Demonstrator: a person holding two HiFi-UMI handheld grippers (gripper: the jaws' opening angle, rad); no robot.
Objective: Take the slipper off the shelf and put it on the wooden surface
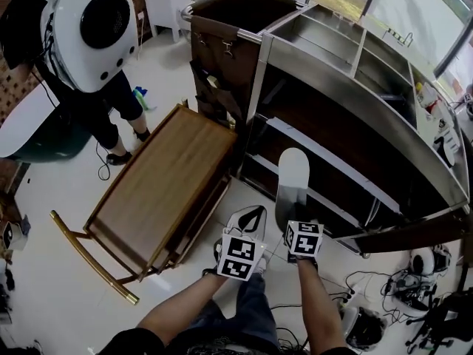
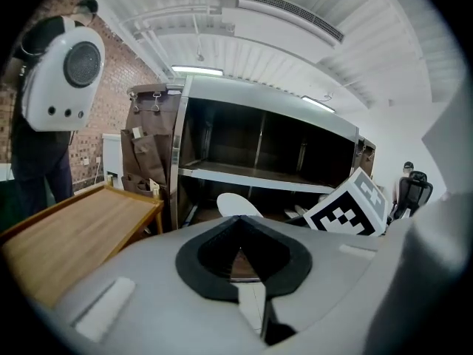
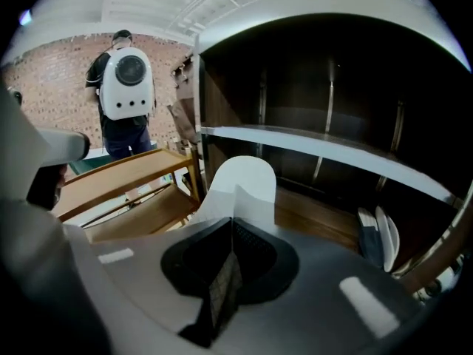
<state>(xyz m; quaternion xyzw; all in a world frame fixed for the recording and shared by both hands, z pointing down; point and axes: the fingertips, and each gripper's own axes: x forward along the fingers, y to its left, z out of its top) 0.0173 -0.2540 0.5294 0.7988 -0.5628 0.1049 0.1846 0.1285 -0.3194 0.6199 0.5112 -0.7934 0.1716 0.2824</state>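
A white slipper (image 1: pixel 293 180) sticks out from my right gripper (image 1: pixel 294 219), which is shut on its near end, in front of the dark metal-framed shelf (image 1: pixel 347 95). In the right gripper view the slipper's pale sole (image 3: pixel 241 183) rises straight out of the jaws of the right gripper (image 3: pixel 233 224). My left gripper (image 1: pixel 255 211) hangs just left of it, jaws together with nothing in them. From the left gripper (image 2: pixel 238 224) I see the slipper (image 2: pixel 235 204) and the right gripper's marker cube (image 2: pixel 353 211). The wooden surface (image 1: pixel 159 183) stands to the left of both grippers.
A person with a white round backpack (image 1: pixel 92 24) stands beyond the wooden cart. More slippers (image 3: pixel 378 235) lean on the shelf's lower board at right. Cables and gear (image 1: pixel 414 287) lie on the floor at right. A gold rail (image 1: pixel 89 257) edges the cart's near side.
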